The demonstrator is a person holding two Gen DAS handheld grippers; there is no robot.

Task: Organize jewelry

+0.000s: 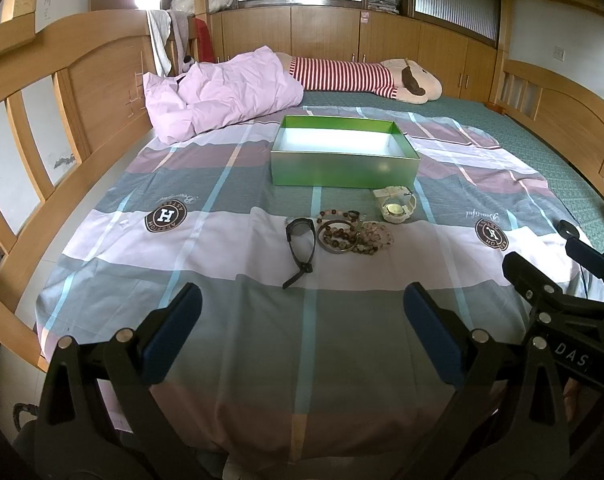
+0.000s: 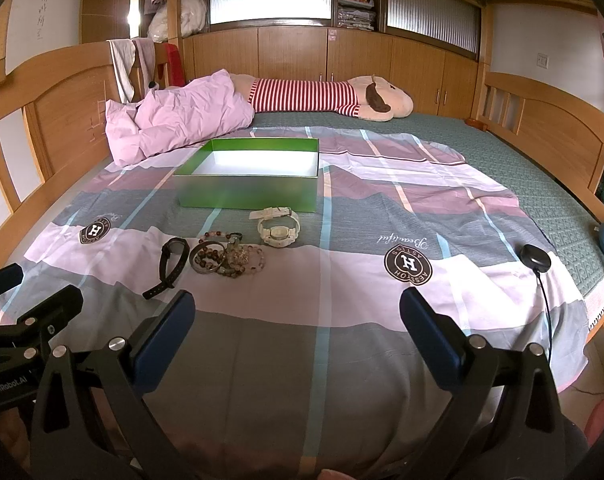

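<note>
An open green box (image 1: 343,168) (image 2: 246,196) stands empty on the checked bedsheet. In front of it lie a white watch (image 1: 395,204) (image 2: 278,227), a black watch (image 1: 300,249) (image 2: 169,265), a metal bangle (image 1: 334,249) (image 2: 200,267) and several bead bracelets (image 1: 371,240) (image 2: 242,258) in a heap. My left gripper (image 1: 302,316) is open and empty, hovering near the bed's front, short of the jewelry. My right gripper (image 2: 298,316) is open and empty, beside it to the right.
A crumpled pink quilt (image 1: 222,92) and a striped plush toy (image 1: 365,76) lie behind the box. Wooden bed rails (image 1: 50,128) (image 2: 549,120) run along both sides. A black puck with a cable (image 2: 535,258) lies at the right.
</note>
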